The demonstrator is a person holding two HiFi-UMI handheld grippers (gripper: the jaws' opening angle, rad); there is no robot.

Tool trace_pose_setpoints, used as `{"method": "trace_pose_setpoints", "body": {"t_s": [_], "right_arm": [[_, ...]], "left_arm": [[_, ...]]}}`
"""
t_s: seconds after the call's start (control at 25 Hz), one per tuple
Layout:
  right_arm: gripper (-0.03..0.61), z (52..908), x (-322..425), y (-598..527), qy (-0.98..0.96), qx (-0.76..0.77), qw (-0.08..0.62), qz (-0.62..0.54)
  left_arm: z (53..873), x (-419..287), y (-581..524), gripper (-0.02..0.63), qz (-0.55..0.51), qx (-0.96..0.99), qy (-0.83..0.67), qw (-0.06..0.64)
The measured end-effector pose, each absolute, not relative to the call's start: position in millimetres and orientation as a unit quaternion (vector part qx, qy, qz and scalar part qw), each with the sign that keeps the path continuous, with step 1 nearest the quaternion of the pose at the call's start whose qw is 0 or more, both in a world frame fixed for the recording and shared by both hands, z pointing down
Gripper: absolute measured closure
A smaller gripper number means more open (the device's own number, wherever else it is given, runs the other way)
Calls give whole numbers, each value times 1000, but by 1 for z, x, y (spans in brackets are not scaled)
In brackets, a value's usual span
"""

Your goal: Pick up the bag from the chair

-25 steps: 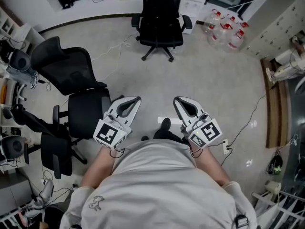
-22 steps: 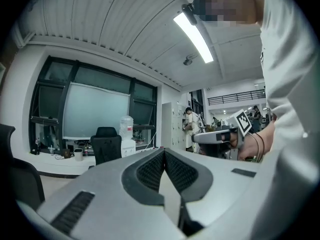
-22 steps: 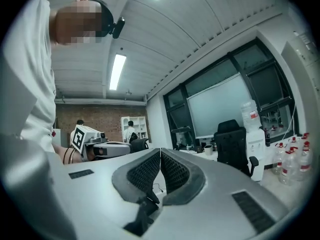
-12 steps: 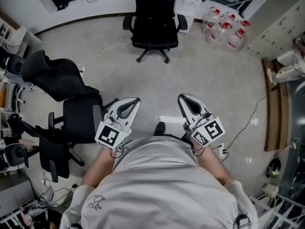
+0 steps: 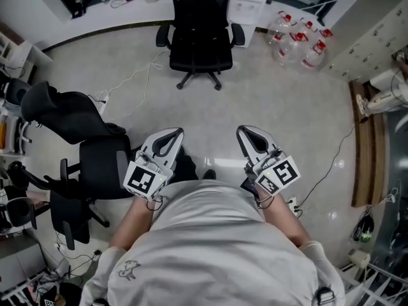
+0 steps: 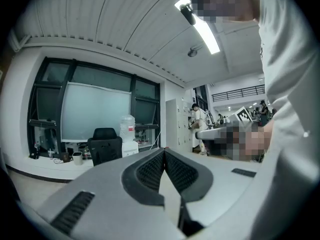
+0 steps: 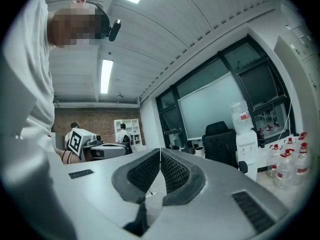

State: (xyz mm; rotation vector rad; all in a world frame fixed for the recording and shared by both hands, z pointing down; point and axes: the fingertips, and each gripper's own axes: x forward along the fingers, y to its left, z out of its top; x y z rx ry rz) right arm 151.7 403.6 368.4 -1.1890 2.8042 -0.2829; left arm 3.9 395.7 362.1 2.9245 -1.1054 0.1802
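Observation:
My left gripper [image 5: 176, 133] and right gripper [image 5: 243, 131] are held side by side in front of the person's body, pointing level over the floor. Both are shut with nothing between the jaws; the tips meet in the left gripper view [image 6: 164, 151] and in the right gripper view [image 7: 160, 150]. A black office chair [image 5: 196, 36] stands ahead by the desk, also in the left gripper view [image 6: 105, 147] and the right gripper view [image 7: 223, 142]. A second black chair [image 5: 101, 161] stands close at the left with something dark over its back [image 5: 60, 111]. I cannot make out a bag.
Several water bottles [image 5: 297, 36] stand on the floor at the far right beside a white cabinet [image 5: 248, 0]. Cables [image 5: 137, 75] trail over the floor. A wooden bench [image 5: 366, 139] lines the right side. Desks and gear [image 5: 16, 190] crowd the left edge.
The person has walked on: the left chair has slid down and left in the head view, and the far chair has shifted left. Both grippers have stayed shut in front of the body.

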Motion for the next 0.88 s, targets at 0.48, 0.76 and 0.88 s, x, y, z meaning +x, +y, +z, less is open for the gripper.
{"method": "trace_pose_setpoints", "body": {"t_s": [0.48,0.76,0.88], "right_arm": [[545,368,142,332,911,-398,43,-101],[545,362,113,277,909,-405,44,-91],[545,351,98,253,905,-414,50,-83]], "left_arm": [[358,-7,317,601,59,938,-341,-10],[354,-39,260,601,47,940,-339,-4],[345,-56,236,601,45,942,-331,-9]]}}
